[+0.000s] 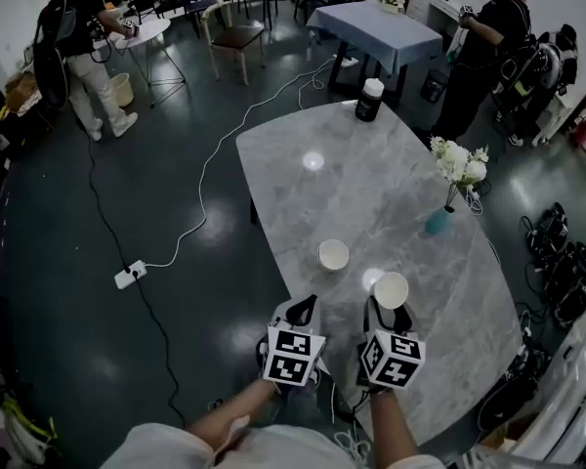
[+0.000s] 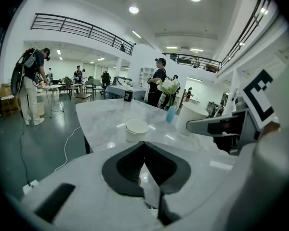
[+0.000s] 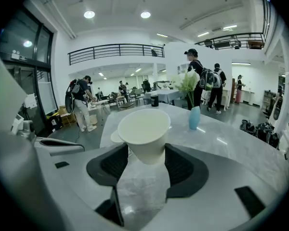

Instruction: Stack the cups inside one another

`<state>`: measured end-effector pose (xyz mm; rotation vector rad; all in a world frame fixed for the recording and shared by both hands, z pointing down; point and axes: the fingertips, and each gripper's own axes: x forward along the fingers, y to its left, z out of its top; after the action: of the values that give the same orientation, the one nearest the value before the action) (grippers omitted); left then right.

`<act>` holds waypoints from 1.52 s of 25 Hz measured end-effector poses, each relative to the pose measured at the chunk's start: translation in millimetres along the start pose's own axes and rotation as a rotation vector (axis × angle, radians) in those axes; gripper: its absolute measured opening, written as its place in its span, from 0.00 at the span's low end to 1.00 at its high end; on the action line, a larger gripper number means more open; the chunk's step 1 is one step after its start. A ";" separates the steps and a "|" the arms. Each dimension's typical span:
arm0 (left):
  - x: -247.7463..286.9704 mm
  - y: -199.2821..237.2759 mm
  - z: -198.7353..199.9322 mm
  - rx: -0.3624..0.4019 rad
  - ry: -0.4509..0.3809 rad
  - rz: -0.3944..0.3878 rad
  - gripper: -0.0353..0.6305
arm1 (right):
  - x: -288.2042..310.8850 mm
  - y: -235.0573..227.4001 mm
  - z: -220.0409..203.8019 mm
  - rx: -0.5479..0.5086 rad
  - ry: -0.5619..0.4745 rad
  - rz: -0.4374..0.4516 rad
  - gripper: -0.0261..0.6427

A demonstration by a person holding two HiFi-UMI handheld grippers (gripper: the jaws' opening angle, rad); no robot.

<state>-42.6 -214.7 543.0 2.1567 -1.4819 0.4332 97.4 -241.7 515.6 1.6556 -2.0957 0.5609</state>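
Two white paper cups are in play on the grey marble table [image 1: 391,179]. One cup [image 1: 333,255] stands upright on the table by itself, just ahead of my left gripper [image 1: 304,308], which is shut and empty; the left gripper view shows that cup [image 2: 136,130] beyond the closed jaws [image 2: 144,146]. My right gripper [image 1: 384,308] is shut on the second cup [image 1: 391,289], held upright and slightly above the table. In the right gripper view this held cup [image 3: 144,133] fills the gap between the jaws [image 3: 144,152]. The free cup's rim [image 3: 115,136] peeks out to its left.
A blue vase with white flowers [image 1: 441,218] stands near the table's right edge. A black bottle with a white cap [image 1: 369,99] is at the far end. A white cable and power strip [image 1: 130,275] lie on the floor to the left. People stand further off.
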 end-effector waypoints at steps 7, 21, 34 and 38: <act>-15.1 26.6 2.3 -0.057 -0.028 0.065 0.05 | 13.3 39.3 10.3 -0.061 0.010 0.082 0.36; -24.7 65.3 -0.3 -0.115 -0.037 0.159 0.05 | 39.0 76.5 18.9 -0.118 0.028 0.178 0.36; 3.5 87.1 -2.6 -0.146 0.003 0.181 0.05 | 76.1 96.5 29.0 -0.120 0.039 0.237 0.36; 17.7 89.4 0.5 -0.148 0.011 0.183 0.05 | 88.1 98.2 30.1 -0.125 0.050 0.255 0.36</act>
<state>-119.5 -255.1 570.5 1.9111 -1.6581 0.3843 -19.0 -308.5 532.9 1.3033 -2.2712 0.5296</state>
